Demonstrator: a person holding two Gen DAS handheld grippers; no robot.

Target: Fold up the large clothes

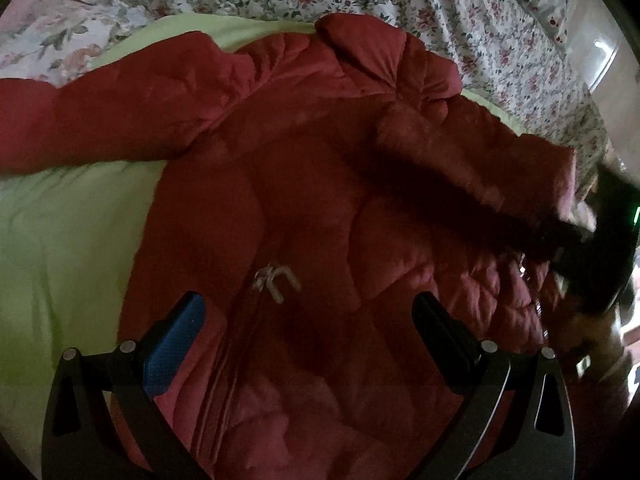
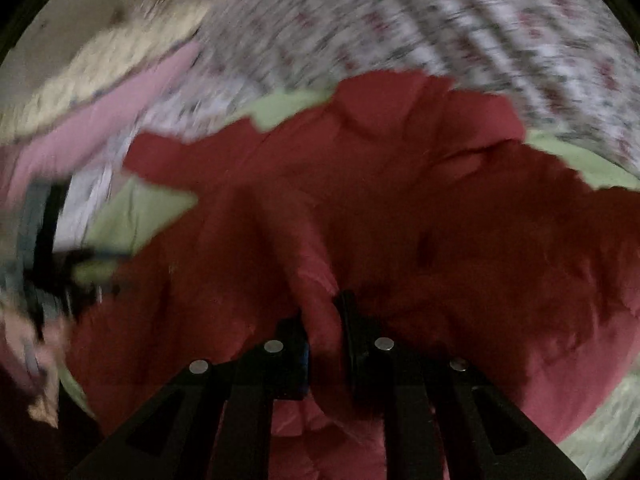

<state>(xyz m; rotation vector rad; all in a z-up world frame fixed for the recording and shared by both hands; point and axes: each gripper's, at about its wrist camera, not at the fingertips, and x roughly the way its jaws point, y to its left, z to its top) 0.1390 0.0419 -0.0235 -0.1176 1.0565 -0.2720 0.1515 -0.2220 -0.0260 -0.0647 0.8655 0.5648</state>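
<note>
A red quilted puffer jacket (image 1: 304, 184) lies front-up on a light green sheet (image 1: 60, 240), its zipper pull (image 1: 276, 280) near the middle and one sleeve (image 1: 100, 120) stretched left. My left gripper (image 1: 308, 320) is open just above the jacket's lower front. In the right wrist view my right gripper (image 2: 324, 328) is shut on a fold of the red jacket (image 2: 400, 220); the view is blurred by motion. The right gripper also shows as a dark blurred shape at the right edge of the left wrist view (image 1: 580, 248).
A floral bedspread (image 1: 440, 12) covers the bed beyond the green sheet. A pink cloth (image 2: 100, 120) and a pale floor lie at the upper left of the right wrist view. The left gripper shows blurred at that view's left edge (image 2: 60, 272).
</note>
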